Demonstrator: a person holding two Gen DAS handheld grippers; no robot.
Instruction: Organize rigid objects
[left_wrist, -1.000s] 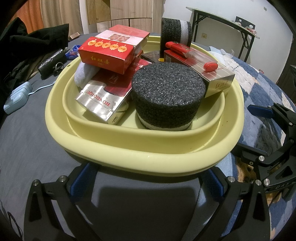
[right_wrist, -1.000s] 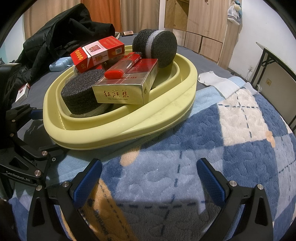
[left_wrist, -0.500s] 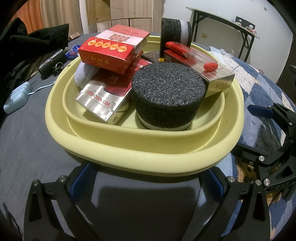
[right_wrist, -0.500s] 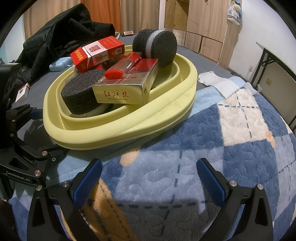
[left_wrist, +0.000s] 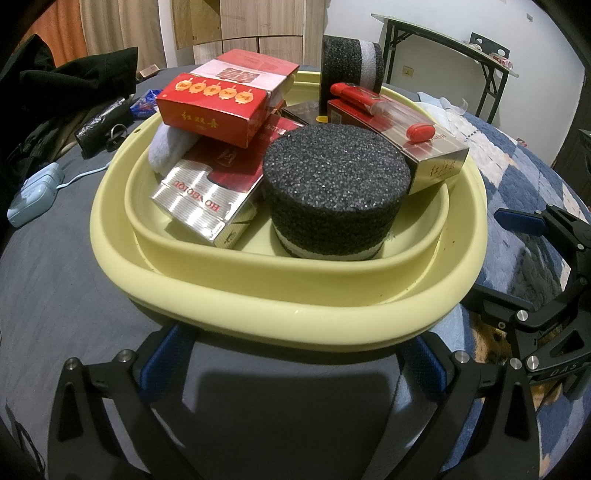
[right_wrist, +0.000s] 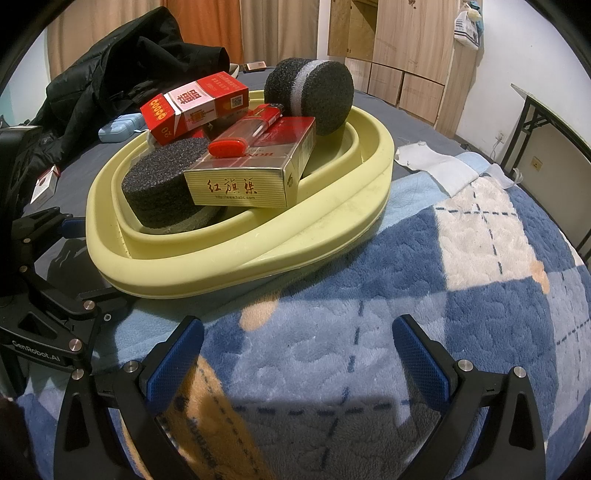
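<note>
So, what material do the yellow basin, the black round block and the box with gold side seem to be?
Yellow basin: probably plastic or soft rubber, matte, with a thick rolled rim and faint sheen.
Black round block: looks like foam, with a coarse speckled grainy surface and a white layer at the base.
Gold-sided box: printed cardboard, with folded edges and a slightly metallic finish.

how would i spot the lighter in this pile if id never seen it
Find the pale yellow basin on the bed. Inside it, a gold-fronted cigarette carton leans on the rim, and the lighter lies along its top. It is the only slim clear-bodied stick with red ends; its neighbours are boxes and black foam cylinders.
</note>
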